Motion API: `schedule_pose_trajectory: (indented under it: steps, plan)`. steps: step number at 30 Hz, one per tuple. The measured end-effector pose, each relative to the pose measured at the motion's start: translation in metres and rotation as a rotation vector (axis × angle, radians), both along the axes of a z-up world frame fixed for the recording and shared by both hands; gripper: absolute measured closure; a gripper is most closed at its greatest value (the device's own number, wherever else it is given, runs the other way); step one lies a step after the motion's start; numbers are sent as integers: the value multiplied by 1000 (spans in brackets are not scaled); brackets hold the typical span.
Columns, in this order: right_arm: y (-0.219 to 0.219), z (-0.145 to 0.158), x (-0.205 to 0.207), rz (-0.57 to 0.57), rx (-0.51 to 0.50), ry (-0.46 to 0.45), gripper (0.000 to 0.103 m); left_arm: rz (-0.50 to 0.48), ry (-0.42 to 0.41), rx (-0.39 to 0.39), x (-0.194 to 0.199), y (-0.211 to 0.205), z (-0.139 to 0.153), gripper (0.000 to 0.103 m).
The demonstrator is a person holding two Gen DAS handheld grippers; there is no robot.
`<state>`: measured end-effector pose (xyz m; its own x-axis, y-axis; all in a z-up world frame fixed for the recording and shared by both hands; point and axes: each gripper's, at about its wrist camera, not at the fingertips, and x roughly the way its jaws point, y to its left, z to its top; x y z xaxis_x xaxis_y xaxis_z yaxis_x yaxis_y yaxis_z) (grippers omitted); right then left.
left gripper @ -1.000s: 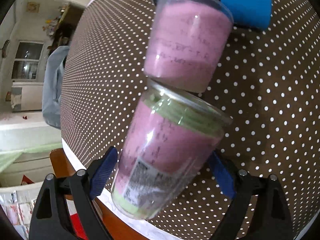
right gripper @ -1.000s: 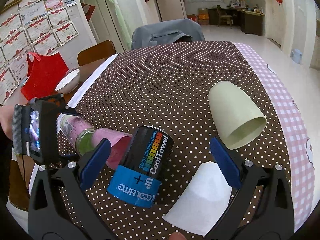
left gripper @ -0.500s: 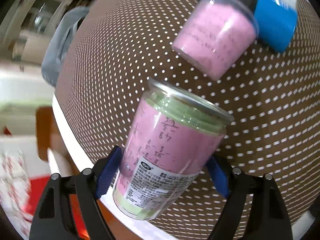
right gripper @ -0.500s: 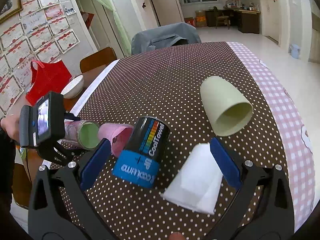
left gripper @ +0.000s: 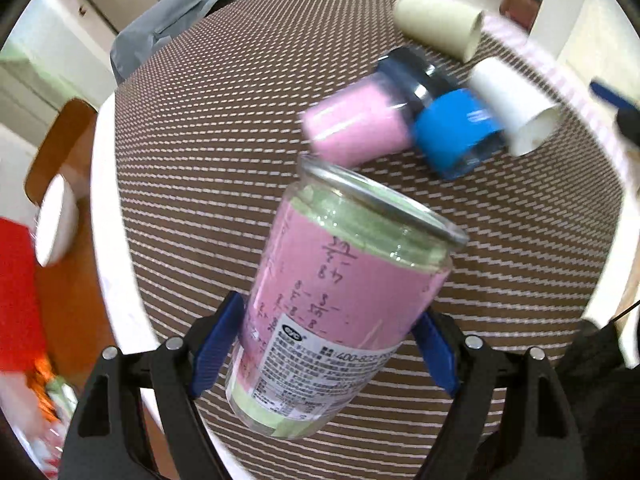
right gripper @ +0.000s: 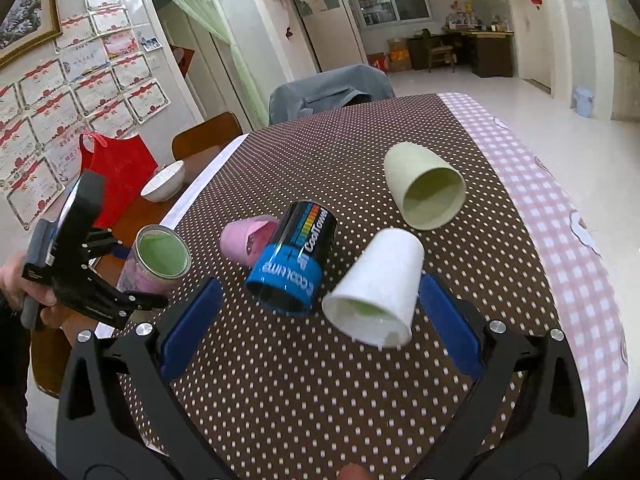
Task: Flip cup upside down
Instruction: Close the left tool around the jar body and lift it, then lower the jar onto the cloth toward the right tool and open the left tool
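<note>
My left gripper is shut on a clear cup with pink and green paper inside. It holds the cup in the air above the table's left edge, rim pointing up and away. The cup also shows in the right wrist view, its green inside facing the camera, with the left gripper around it. My right gripper is open and empty, low over the polka-dot tablecloth, just in front of a white cup lying on its side.
On the table lie a pink cup, a black and blue can-shaped cup and a pale green cup, all on their sides. A white bowl and red bag sit at the left. A grey-covered chair stands at the far end.
My left gripper has lifted the pink-green cup away from the pink cup and turned it, so its rim now tilts upward. My right gripper has moved back and higher above the table.
</note>
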<state>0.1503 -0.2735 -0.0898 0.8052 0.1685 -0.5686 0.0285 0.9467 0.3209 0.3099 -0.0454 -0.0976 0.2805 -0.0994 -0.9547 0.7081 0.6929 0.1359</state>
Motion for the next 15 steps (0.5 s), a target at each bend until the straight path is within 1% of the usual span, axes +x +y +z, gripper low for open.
schedule_pose_trajectory:
  steps: [4, 6, 7, 11, 15]
  plan:
    - [-4, 1, -24, -17, -3, -26, 6, 42, 52, -101, -41, -14, 3, 23]
    - [-8, 1, -33, -26, -2, -34, 6, 67, 84, -148, -52, -18, 3, 23]
    - [-10, 1, -37, -31, -1, -37, 6, 77, 102, -170, -46, -21, 2, 23]
    - [-14, 0, -49, -43, 10, -45, 6, 113, 162, -245, -50, -27, -1, 23]
    - [-16, -2, -60, -51, 15, -53, 6, 165, 249, -363, -61, -34, 4, 23]
